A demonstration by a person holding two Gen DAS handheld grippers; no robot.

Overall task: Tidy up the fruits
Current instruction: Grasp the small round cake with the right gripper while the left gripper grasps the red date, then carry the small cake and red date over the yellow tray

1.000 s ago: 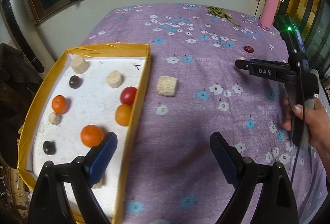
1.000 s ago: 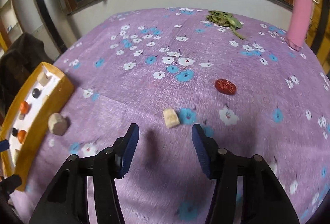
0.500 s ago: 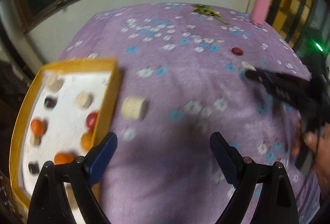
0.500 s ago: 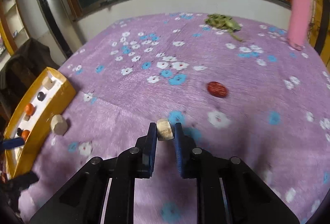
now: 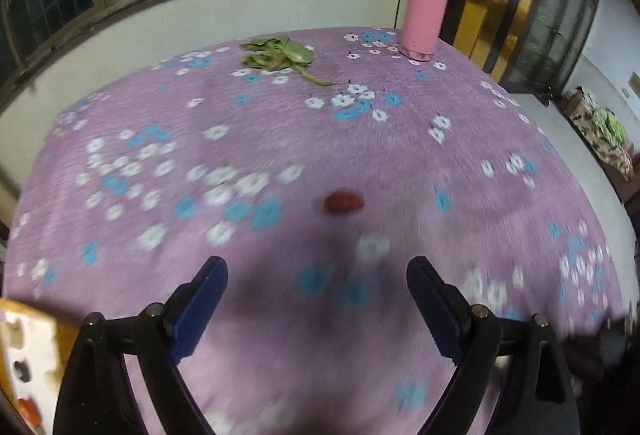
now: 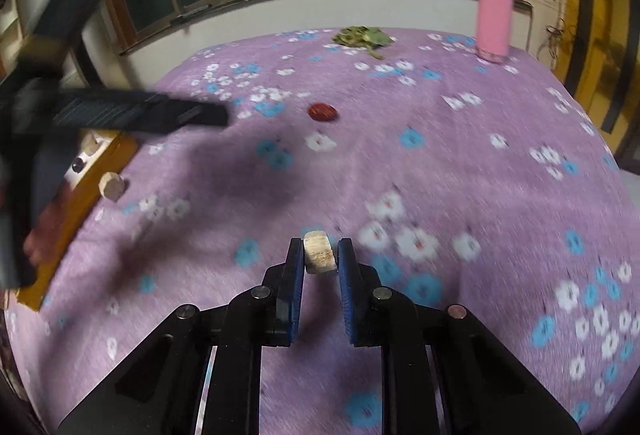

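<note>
The right gripper (image 6: 319,255) is clamping a small beige chunk (image 6: 319,255) between its blue pads (image 6: 295,277), pinched at the very tips and held just above the purple flowered cloth (image 6: 460,175). It is pointing steeply down toward the table. The left gripper (image 5: 317,297) is standing wide, its blue fingers (image 5: 198,309) holding nothing and touching nothing, only bare cloth between them; from the right wrist view it is showing as a dark blurred bar crossing in at 10 o'clock.

A hand (image 6: 38,235) is gripping that left tool at 9 o'clock, blurred, hanging over the yellow-rimmed tray (image 6: 86,191). The tray is sitting at the cloth's left edge, with a dark round fruit (image 6: 77,166) inside; the rest of its contents I cannot make out. Another beige chunk (image 6: 111,186) is lying on the cloth just beside the tray's rim.

Farther out, a red fruit (image 5: 343,201) is resting alone at 12 o'clock of the open left gripper, well apart from the tray. Open cloth is stretching all round it. Beyond, at 11 o'clock, a bunch of green leaves (image 5: 276,55) is lying near the far edge, and a pink bottle (image 5: 426,1) is standing upright at 1 o'clock by the table's corner.
</note>
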